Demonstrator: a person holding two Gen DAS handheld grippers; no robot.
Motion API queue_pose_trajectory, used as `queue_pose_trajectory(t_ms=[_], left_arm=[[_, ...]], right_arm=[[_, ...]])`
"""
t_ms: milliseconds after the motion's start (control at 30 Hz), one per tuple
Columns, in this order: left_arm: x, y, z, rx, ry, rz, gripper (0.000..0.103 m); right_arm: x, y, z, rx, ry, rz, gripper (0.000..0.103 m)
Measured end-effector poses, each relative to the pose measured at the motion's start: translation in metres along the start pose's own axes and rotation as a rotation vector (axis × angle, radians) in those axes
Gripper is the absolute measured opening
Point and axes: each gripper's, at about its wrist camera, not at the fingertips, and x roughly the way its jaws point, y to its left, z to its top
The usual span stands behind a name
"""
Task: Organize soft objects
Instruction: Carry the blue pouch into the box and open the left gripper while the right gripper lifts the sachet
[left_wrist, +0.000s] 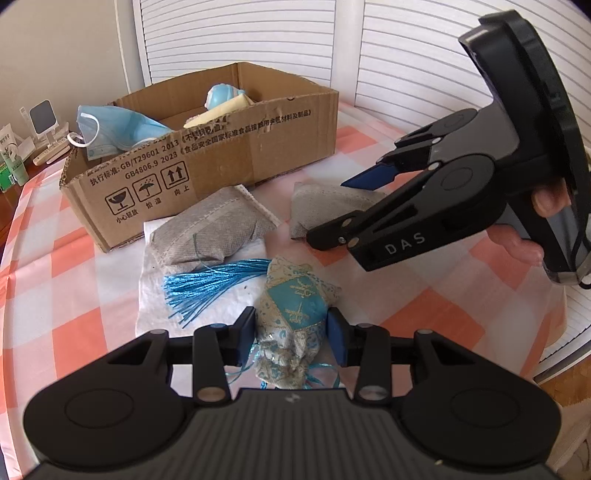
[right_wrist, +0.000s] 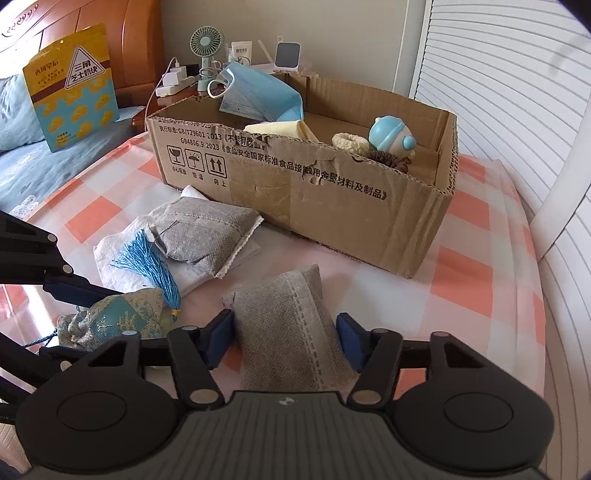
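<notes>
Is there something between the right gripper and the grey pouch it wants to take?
Nothing visible. The right gripper is open with a finger on either side of the grey fabric pouch lying on the checked cloth.

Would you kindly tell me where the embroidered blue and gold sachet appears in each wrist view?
Left wrist view: the embroidered sachet sits bottom centre, between the fingers of the left tool.
Right wrist view: the same sachet lies at lower left, under the other tool's fingers, tassel pointing up.
Shared landmark: the cardboard box behind it in both.
</notes>
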Motion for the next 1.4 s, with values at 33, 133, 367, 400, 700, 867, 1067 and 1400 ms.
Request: queue_pose_trajectory(t_ms=[33,133,367,400,700,867,1067,1400], left_arm=[[0.000,0.000,0.000,0.000,0.001,-0.002,0.040],[-0.001,0.002,0.001,-0.004,0.003,-0.010,0.037],[-0.011,0.006,0.004,-0.022,-0.001,-0.031,0.034],[-0.013,0.005,0.004,-0.019,-0.005,-0.031,0.034],[-0.033,0.003,0.010,-0.007,-0.013,-0.020,0.033],[-0.049,0.004,0.019,-0.004,-0.026,-0.021,0.033],[-0.065,0.012,0.041,0.025,-0.052,-0.017,0.033],[-0.068,0.043,0.116,0.070,-0.145,0.065,0.033]], right_arm=[[-0.001,0.001,-0.001,0.002,0.000,-0.008,0.058],[-0.006,0.002,-0.002,0.019,0.004,-0.026,0.050],[-0.026,0.001,-0.005,0.065,-0.003,-0.032,0.040],[-0.030,0.001,-0.006,0.066,-0.008,-0.034,0.040],[-0.062,0.003,-0.004,0.071,-0.055,-0.035,0.040],[-0.078,0.003,-0.001,0.063,-0.085,-0.033,0.040],[-0.094,0.001,0.007,0.055,-0.117,-0.026,0.040],[-0.103,-0.007,0.024,0.048,-0.151,-0.034,0.040]])
